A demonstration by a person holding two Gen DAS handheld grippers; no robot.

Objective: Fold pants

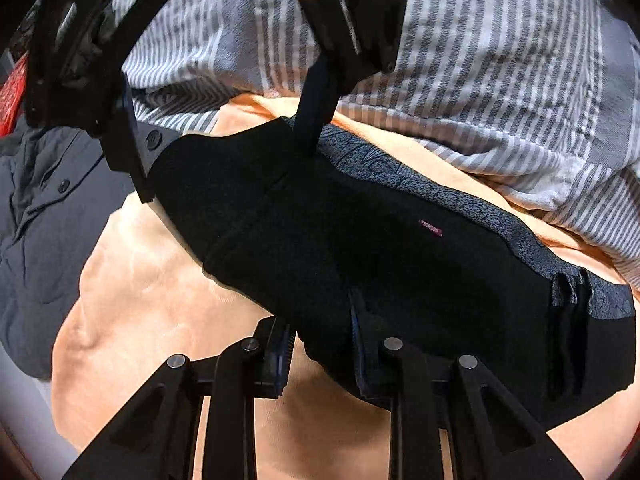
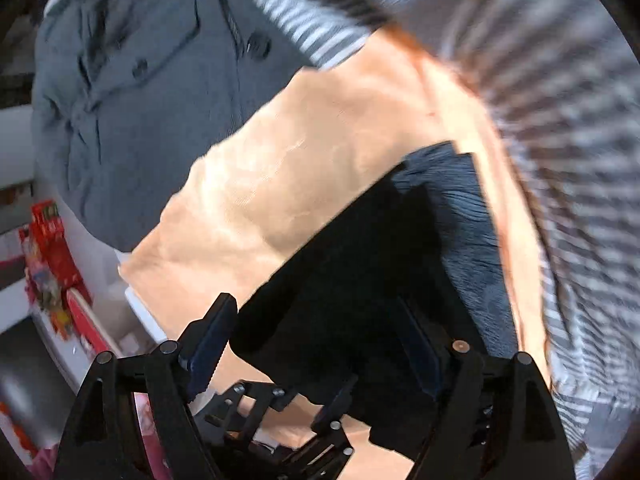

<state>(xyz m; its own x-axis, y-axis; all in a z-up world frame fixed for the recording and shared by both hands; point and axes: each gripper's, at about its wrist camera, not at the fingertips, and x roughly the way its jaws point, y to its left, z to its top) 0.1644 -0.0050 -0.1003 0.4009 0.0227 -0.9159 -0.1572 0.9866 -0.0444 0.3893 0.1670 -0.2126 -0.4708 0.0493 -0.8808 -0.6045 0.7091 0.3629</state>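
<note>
Two hand-held grippers work a pair of black pants (image 1: pixel 360 240), which lie bunched in a long folded bundle on an orange cloth (image 1: pixel 160 300), with a grey-and-white striped fabric (image 1: pixel 500 60) beyond and a grey buttoned garment (image 1: pixel 44 208) to one side. The left hand-held gripper (image 1: pixel 322 356) sits at the near edge of the bundle, its fingers parted with black fabric between them — not visibly pinched. The right hand-held gripper (image 2: pixel 316 344) is also spread wide, the pants' edge lying between its fingers; in the left view it reaches down onto the far edge by the textured grey waistband (image 1: pixel 440 200). This looks like mid-fold. To do it well, each should probably close on all layers of an edge, then carry them over together, keeping the cloth taut so the edges line up.
</note>
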